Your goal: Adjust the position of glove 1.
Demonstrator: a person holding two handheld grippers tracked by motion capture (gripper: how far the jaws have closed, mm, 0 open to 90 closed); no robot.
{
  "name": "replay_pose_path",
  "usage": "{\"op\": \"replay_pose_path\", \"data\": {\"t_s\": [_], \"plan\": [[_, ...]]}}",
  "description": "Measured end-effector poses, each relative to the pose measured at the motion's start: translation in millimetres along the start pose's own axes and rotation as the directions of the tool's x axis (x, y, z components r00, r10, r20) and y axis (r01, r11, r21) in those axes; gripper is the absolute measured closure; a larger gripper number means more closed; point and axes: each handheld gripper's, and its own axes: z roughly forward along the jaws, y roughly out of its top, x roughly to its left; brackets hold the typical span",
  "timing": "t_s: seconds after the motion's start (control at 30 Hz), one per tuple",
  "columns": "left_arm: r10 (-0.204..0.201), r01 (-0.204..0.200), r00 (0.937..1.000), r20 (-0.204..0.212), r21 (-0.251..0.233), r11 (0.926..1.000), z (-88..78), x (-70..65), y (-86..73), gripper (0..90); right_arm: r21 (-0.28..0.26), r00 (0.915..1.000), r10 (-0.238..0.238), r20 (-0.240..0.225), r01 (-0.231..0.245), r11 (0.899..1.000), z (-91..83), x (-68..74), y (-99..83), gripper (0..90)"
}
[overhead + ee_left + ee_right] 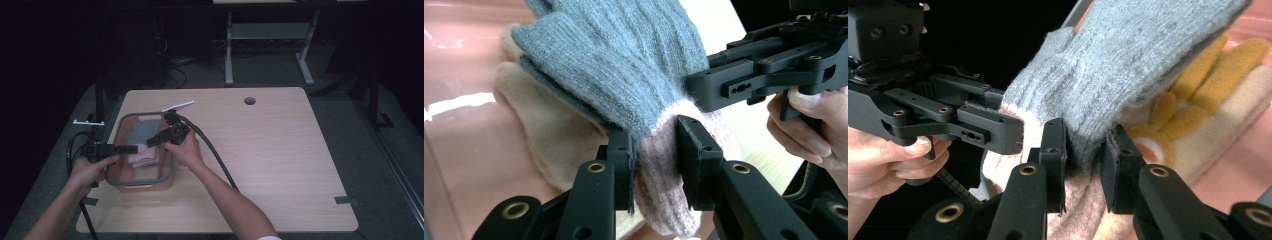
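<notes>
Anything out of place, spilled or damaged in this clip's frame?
Nothing stands out. Both the left gripper and right gripper pinch the pink cuff of one grey knit glove over the pink bin, with a cream mitten beneath. No spill or tear shows.
</notes>
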Motion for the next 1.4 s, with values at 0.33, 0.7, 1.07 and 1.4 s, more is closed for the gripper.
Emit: {"op": "replay_pose_path", "data": {"t_s": [0.33,0.7,1.07,1.4], "plan": [[0.001,0.0,0.9988,-0.05,0.031,0.9995,9.3,3.3,-5.7,69.5,0.053,0.9991,-0.008,0.041,0.006,0.999,9.1,-3.8,-1.3,71.9],[0.031,-0.022,0.9917,-0.125,0.076,0.9968,20.2,3.4,-9.7,70.2,0.107,0.991,-0.062,0.119,0.049,0.993,14.6,-0.8,-0.7,70.3],[0.048,-0.027,0.9844,-0.169,0.126,0.9917,23.1,6.2,-10.7,62.8,0.151,0.9863,-0.085,0.142,0.063,0.987,23.3,1.7,0.7,69.9],[0.06,-0.032,0.9793,-0.193,0.145,0.9889,27.3,4.9,-9.9,60.7,0.144,0.9834,-0.078,0.164,0.054,0.988,13.5,1.3,4.7,66.3]]}}
